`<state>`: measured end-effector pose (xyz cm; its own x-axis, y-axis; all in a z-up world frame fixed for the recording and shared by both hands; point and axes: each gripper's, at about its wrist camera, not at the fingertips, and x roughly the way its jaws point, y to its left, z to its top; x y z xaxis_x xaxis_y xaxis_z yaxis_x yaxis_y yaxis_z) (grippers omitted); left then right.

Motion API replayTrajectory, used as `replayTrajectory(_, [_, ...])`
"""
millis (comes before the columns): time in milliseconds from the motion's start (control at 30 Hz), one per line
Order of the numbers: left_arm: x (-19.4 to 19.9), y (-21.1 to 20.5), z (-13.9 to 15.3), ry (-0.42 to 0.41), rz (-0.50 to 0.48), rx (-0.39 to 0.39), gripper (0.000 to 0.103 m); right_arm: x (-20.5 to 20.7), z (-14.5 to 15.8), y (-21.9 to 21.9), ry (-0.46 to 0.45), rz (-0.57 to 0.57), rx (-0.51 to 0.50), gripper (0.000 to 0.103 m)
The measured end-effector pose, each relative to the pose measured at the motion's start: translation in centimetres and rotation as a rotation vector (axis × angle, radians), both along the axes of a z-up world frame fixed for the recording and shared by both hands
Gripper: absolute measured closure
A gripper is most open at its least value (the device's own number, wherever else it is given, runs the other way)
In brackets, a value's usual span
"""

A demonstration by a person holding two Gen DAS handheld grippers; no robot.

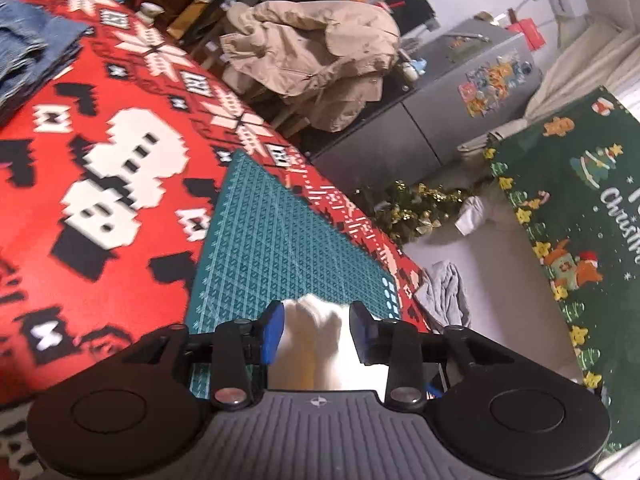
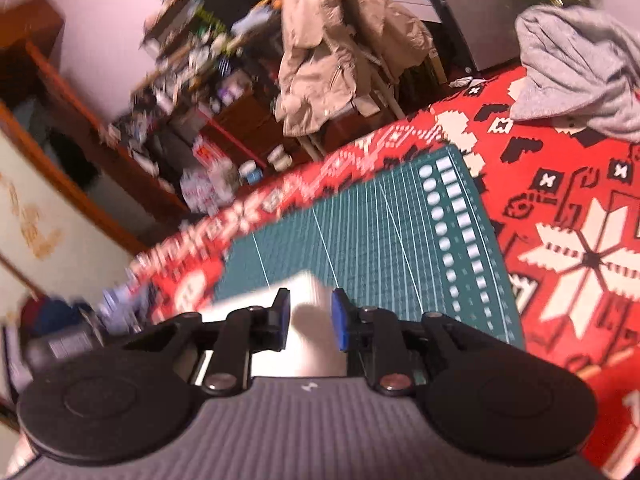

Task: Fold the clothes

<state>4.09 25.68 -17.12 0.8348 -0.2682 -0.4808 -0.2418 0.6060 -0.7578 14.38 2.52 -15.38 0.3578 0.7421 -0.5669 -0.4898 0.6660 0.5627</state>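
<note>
Left claw [image 1: 316, 330]: jaws parted, white cloth [image 1: 312, 344] between the blue pads, no pad clearly pressing it.
Right claw [image 2: 308, 316]: jaws partly open around the same cloth [image 2: 304, 332]; picture blurred, grip unclear.
Cloth: lies on the green mat [image 1: 276, 236] on the red worktop [image 1: 120, 184].
Left view only: jeans [image 1: 28, 52], far left; fridge [image 1: 460, 92]; green rug [image 1: 580, 208].
Right view only: grey garment [image 2: 580, 68] at the worktop's far right.
Both views: beige coat [image 1: 312, 56].

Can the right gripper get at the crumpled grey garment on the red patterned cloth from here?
Probably yes: the grey garment lies uncovered beyond the green cutting mat, but white fabric sits between the right gripper's fingers.
</note>
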Motion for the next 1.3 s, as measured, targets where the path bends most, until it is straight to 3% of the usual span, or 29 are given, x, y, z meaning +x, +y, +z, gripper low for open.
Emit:
replayTrajectory(233, [-1.8,-2.3,-0.1,0.002,-0.077,0.023,0.071,-3.2,-0.2,-0.9,-0.014,0.008,-0.022,0.077])
replayTrajectory(333, [-2.4,-2.9,-0.2,0.011,-0.07,0.047,0.092,-4.2,0.0,-1.4,-0.021,0.009,-0.033,0.077])
replayTrajectory(433, [-3.1,-2.8,-0.6,0.007,-0.051,0.018,0.099,-5.6,0.4,-2.1,-0.035,0.021,-0.055,0.078])
replayTrajectory(667, [-4.4,-1.9,-1.1,-0.013,-0.004,-0.086,0.099,-9.1,0.6,-3.9,-0.056,0.057,-0.094,0.08])
replayTrajectory(833, [-4.9,-2.4,-1.0,0.003,-0.018,-0.092,0.099,-11.4,0.6,-6.0,-0.033,0.064,-0.097,0.08])
replayTrajectory(933, [-5.5,-2.4,-1.1,0.021,-0.015,-0.092,0.096,-12.5,0.5,-7.4,-0.02,0.077,-0.1,0.081])
replayTrajectory(1000, [-6.2,-2.6,-1.0,0.029,-0.023,-0.079,0.096,-13.1,0.8,-8.5,-0.021,0.081,-0.098,0.086])
replayTrajectory(1133, [-7.7,-3.4,-0.9,0.055,-0.042,-0.033,0.074,-13.2,1.2,-10.2,-0.077,0.035,-0.148,0.092])
replayTrajectory(1300, [-9.5,-5.1,-1.2,0.081,-0.069,-0.009,0.065,-12.5,0.5,-9.6,-0.13,0.041,-0.247,0.095])
